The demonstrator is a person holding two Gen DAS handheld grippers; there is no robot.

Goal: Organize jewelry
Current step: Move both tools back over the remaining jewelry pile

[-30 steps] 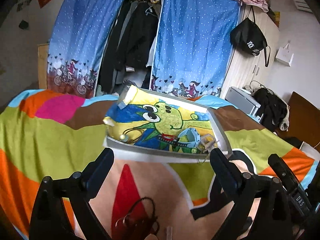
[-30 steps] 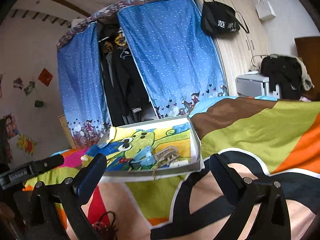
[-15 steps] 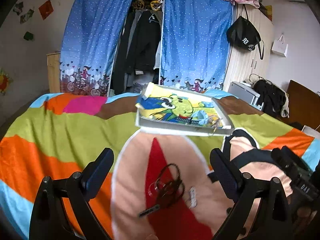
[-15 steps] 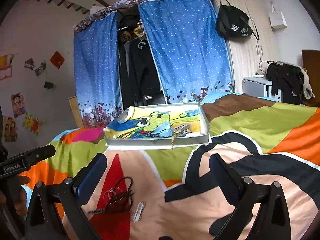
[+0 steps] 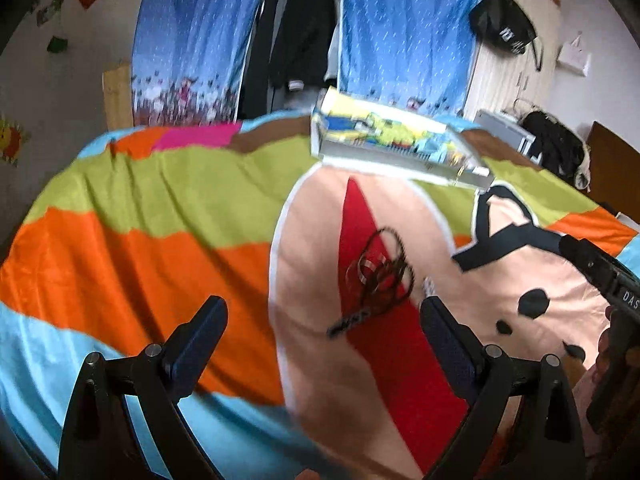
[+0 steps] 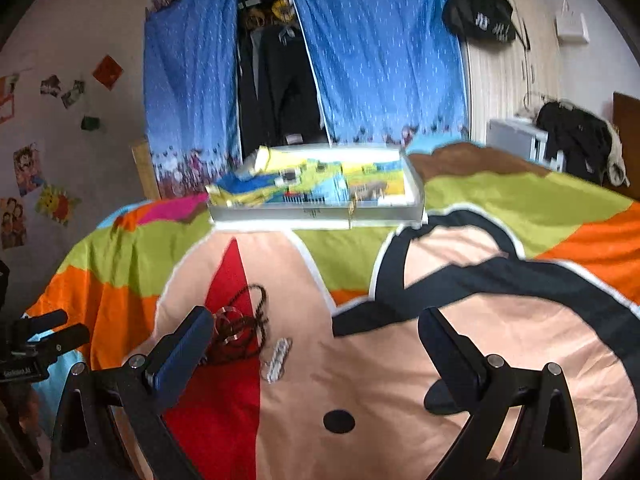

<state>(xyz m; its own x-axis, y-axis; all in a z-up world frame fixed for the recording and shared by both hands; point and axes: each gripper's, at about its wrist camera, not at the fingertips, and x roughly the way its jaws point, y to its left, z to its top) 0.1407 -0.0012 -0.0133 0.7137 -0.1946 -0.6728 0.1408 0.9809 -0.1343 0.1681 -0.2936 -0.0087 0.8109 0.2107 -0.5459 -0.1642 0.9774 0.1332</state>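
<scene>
Left tool (image 5: 322, 324) and right tool (image 6: 316, 334) both hover with fingers spread wide, gripping nothing.

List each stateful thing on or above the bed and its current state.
Left gripper: open, empty, above the bedspread.
Right gripper: open, empty.
Tangled dark cord necklace: loose on the red patch, ungripped.
Small silver hair clip: flat on the bedspread beside the necklace.
Shallow white tray with cartoon liner: resting on the bed, open-topped, holding a few small pieces; contents blurred.

Motion blur smears the tray's (image 6: 316, 212) contents and the dark jewelry tangle (image 5: 380, 276) beyond telling apart.
</scene>
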